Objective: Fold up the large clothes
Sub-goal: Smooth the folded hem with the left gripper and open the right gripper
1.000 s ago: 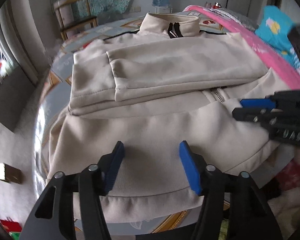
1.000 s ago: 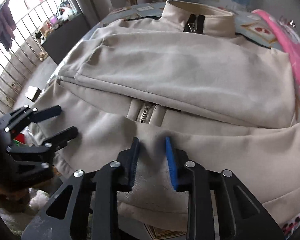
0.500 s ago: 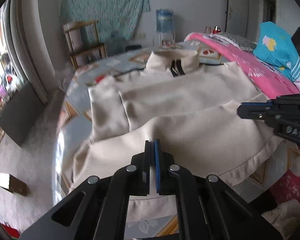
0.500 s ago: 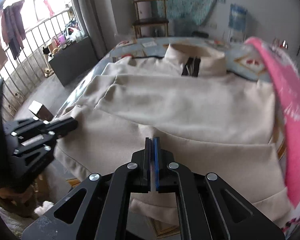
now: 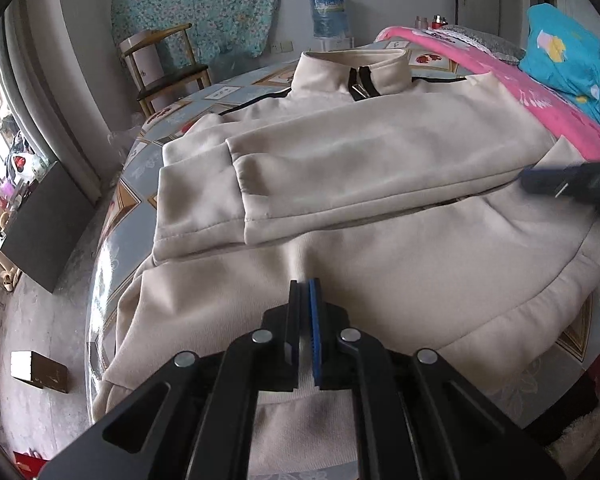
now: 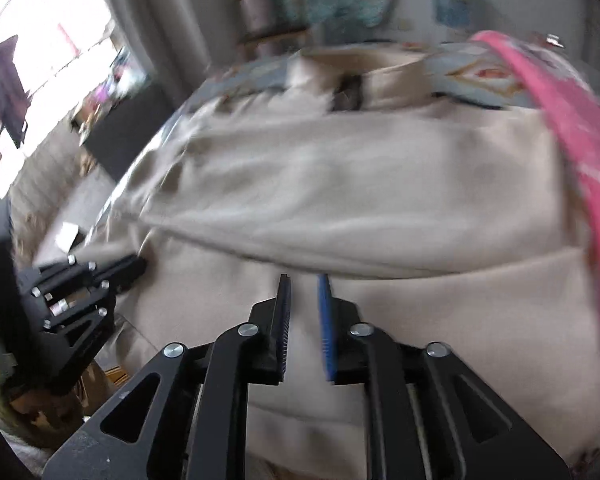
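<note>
A cream zip jacket (image 5: 380,168) lies on the table, collar far, both sleeves folded across its chest. My left gripper (image 5: 305,292) is shut on a pinch of the jacket's lower part near the hem. The lower part is lifted and drawn toward the sleeves. In the blurred right wrist view the jacket (image 6: 360,192) fills the frame. My right gripper (image 6: 304,292) stands over the lower part with its jaws a little apart and fabric between them. The left gripper also shows in the right wrist view (image 6: 100,280), and the right gripper shows at the right edge of the left wrist view (image 5: 572,184).
The table has a patterned blue cover (image 5: 140,168). A pink blanket (image 5: 540,92) and a blue pillow (image 5: 564,56) lie at the right. A wooden chair (image 5: 164,68) and a water bottle (image 5: 327,12) stand beyond. A small box (image 5: 36,370) sits on the floor at left.
Both grippers closed on the jacket's lower part and lifted it toward the collar. Now the right gripper's jaws have parted slightly while the left stays shut. The right view is blurred by motion.
</note>
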{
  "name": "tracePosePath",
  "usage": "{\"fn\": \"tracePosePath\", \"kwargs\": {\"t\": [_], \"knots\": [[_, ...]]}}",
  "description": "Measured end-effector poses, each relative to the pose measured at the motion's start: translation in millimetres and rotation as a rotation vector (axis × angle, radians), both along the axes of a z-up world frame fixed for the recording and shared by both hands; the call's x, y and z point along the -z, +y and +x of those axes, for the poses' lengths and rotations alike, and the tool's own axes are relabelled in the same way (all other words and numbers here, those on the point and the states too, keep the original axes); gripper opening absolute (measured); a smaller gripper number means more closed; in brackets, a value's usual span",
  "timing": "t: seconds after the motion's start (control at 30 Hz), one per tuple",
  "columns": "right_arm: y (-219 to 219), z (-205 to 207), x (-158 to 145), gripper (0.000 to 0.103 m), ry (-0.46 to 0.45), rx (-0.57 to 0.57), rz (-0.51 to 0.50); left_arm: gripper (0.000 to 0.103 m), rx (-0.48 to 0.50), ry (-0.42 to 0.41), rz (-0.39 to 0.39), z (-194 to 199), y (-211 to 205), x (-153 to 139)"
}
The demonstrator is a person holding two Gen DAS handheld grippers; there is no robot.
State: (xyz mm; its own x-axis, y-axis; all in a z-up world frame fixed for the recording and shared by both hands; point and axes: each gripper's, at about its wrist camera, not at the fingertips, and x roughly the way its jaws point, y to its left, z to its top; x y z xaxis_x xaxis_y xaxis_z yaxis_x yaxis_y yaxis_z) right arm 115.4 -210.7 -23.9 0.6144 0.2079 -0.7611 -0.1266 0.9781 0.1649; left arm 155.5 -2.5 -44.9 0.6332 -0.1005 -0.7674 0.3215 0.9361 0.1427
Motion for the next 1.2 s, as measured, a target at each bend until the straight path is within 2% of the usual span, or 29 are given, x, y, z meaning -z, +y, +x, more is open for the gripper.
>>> {"fn": "tracePosePath", "kwargs": {"t": [0.07, 0.13, 0.2, 0.27, 0.3, 0.33, 0.37, 0.43, 0.5, 0.6, 0.67, 0.73, 0.83, 0.9, 0.93, 0.97, 1.1, 1.2], "knots": [[-31.2, -10.0, -12.8, 0.037, -0.027, 0.087, -0.01, 0.005, 0.001, 0.005, 0.002, 0.2, -0.4, -0.3], [-73.7, -18.6, -20.8, 0.042, -0.027, 0.208, -0.042, 0.005, 0.002, 0.008, 0.004, 0.1, -0.4, -0.6], [-103.6, -20.8, -18.5, 0.043, -0.002, 0.288, -0.064, 0.005, 0.005, 0.008, 0.009, 0.1, -0.6, -0.5], [-120.8, -17.4, -12.8, 0.043, 0.026, 0.321, -0.067, 0.005, 0.008, 0.007, 0.017, -0.4, -1.4, -0.4], [-126.7, -15.8, -9.1, 0.042, 0.033, 0.322, -0.057, 0.005, 0.01, 0.005, 0.021, -0.5, -1.9, -0.2], [-128.9, -13.6, -4.8, 0.026, 0.041, 0.309, -0.05, 0.005, 0.01, 0.003, 0.025, -1.1, -2.5, -0.3], [-127.8, -14.7, -2.3, 0.005, 0.042, 0.296, -0.051, 0.005, 0.01, 0.002, 0.026, -1.4, -2.6, -0.2], [-121.4, -19.3, -5.0, 0.004, -0.001, 0.284, -0.076, 0.005, 0.008, 0.0, 0.026, -1.8, -2.7, -0.1], [-116.3, -34.6, -19.6, 0.004, -0.107, 0.281, -0.075, 0.005, 0.008, 0.002, 0.017, -1.8, -1.1, -0.6], [-124.4, -43.1, -31.9, 0.004, -0.199, 0.332, -0.036, 0.005, 0.002, 0.014, -0.006, 0.0, 1.8, -1.4], [-131.6, -37.7, -22.0, 0.004, -0.188, 0.352, -0.02, 0.005, -0.004, 0.017, -0.013, 0.7, 2.3, -1.6], [-134.5, -24.8, -0.9, 0.004, -0.145, 0.363, -0.046, 0.005, -0.002, 0.014, -0.007, 0.2, 1.5, -1.3], [-124.1, -9.4, 28.9, 0.005, -0.082, 0.352, -0.169, 0.005, 0.006, 0.006, 0.01, -1.0, -0.7, -0.9], [-117.0, -10.6, 23.3, 0.012, -0.085, 0.352, -0.226, 0.005, 0.006, 0.002, 0.023, -1.9, -2.1, -0.9], [-116.0, -11.5, 18.7, 0.029, -0.081, 0.361, -0.237, 0.005, 0.005, 0.002, 0.023, -2.0, -2.0, -0.9], [-116.7, -15.3, 10.6, 0.04, -0.082, 0.388, -0.256, 0.005, 0.004, 0.002, 0.021, -2.0, -1.7, -0.8], [-120.6, -41.8, -26.5, 0.042, -0.168, 0.437, -0.235, 0.005, 0.007, 0.008, 0.005, -1.5, 0.7, -0.8], [-107.3, -55.3, -50.4, 0.043, -0.238, 0.38, -0.155, 0.005, 0.01, 0.007, 0.001, -1.9, 1.5, -0.7]]}}
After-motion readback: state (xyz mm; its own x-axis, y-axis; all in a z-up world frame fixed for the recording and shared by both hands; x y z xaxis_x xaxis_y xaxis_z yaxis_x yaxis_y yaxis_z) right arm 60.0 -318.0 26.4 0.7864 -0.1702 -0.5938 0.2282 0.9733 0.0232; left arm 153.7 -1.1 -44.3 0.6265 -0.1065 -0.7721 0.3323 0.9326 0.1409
